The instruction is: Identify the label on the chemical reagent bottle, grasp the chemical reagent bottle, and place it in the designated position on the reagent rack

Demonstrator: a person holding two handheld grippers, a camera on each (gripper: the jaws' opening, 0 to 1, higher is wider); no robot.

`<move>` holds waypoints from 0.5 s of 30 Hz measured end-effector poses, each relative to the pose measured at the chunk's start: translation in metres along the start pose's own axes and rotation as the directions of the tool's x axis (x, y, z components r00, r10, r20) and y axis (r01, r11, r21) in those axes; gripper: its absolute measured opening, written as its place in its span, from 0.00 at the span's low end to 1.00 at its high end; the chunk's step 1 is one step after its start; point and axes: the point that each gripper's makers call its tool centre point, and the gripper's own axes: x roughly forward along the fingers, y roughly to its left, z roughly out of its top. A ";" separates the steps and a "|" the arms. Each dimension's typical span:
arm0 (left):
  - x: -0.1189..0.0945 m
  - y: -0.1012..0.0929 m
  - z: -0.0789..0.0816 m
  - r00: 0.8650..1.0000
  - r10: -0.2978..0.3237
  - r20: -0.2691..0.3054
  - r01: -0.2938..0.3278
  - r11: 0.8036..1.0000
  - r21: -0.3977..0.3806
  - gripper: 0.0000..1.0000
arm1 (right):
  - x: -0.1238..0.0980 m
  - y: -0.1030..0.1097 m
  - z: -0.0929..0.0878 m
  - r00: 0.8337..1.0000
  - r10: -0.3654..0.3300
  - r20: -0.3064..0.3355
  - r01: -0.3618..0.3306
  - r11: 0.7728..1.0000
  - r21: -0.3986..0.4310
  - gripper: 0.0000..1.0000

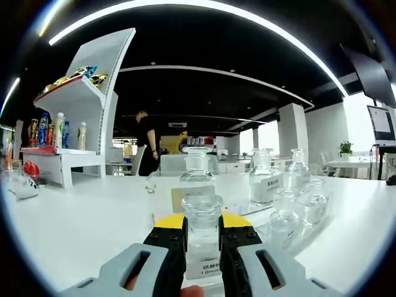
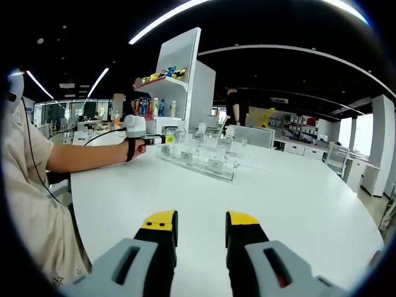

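A clear glass reagent bottle with a round stopper and a white label stands between my left gripper's yellow-tipped jaws, which are shut on its body. It is at the front of a clear acrylic reagent rack holding several other glass bottles. In the right gripper view the same rack sits on the white table, with the left gripper at its left end. My right gripper hovers open over bare tabletop, well short of the rack.
A white shelf unit with drinks and snacks stands behind the rack. A person stands in the background. The forearm and torso of the person holding the grippers fill the left side. A monitor stands far right.
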 end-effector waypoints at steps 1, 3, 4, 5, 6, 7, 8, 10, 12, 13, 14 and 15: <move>0.000 0.001 -0.001 1.000 0.003 0.000 -0.003 1.000 -0.003 0.20 | 0.000 0.000 0.000 1.000 0.000 -0.001 0.000 1.000 0.000 0.30; 0.000 0.001 -0.002 1.000 0.004 -0.004 -0.004 1.000 -0.002 0.20 | 0.001 0.000 -0.001 1.000 0.001 -0.002 -0.001 1.000 -0.001 0.30; 0.000 0.001 -0.002 1.000 0.004 -0.005 -0.004 1.000 -0.003 0.20 | 0.001 0.000 -0.001 1.000 0.002 -0.002 -0.002 1.000 -0.001 0.30; 0.000 0.001 -0.002 1.000 0.004 -0.006 -0.005 1.000 -0.003 0.20 | 0.001 0.001 -0.001 1.000 0.002 -0.002 -0.002 1.000 -0.001 0.30; 0.000 0.001 -0.003 1.000 0.005 -0.007 -0.005 1.000 -0.004 0.20 | 0.001 0.001 -0.001 1.000 0.003 -0.001 -0.003 1.000 -0.001 0.30; 0.000 0.001 -0.003 1.000 0.005 -0.007 -0.005 1.000 -0.004 0.20 | 0.002 0.001 0.000 1.000 0.004 -0.001 -0.004 1.000 -0.002 0.30; 0.000 0.001 -0.003 1.000 0.005 -0.007 -0.005 1.000 -0.004 0.20 | 0.002 0.002 0.000 1.000 0.005 -0.001 -0.005 1.000 -0.002 0.30; -0.001 0.001 -0.003 1.000 0.005 -0.007 -0.005 1.000 -0.005 0.20 | 0.002 0.001 -0.001 1.000 0.004 -0.003 -0.004 1.000 -0.003 0.30; -0.001 0.001 -0.003 1.000 0.006 -0.007 -0.006 1.000 -0.005 0.20 | 0.002 0.001 -0.001 1.000 0.004 -0.002 -0.004 1.000 -0.002 0.30; -0.001 0.001 -0.003 1.000 0.006 -0.007 -0.006 1.000 -0.006 0.20 | 0.002 0.001 -0.001 1.000 0.004 -0.002 -0.004 1.000 -0.002 0.30; -0.001 0.001 -0.003 1.000 0.006 -0.007 -0.006 1.000 -0.003 0.20 | 0.002 0.001 -0.001 1.000 0.004 -0.001 -0.004 1.000 -0.002 0.30; -0.001 0.001 -0.003 1.000 0.006 -0.007 -0.006 1.000 -0.003 0.20 | 0.002 0.001 -0.001 1.000 0.003 -0.001 -0.003 1.000 -0.002 0.30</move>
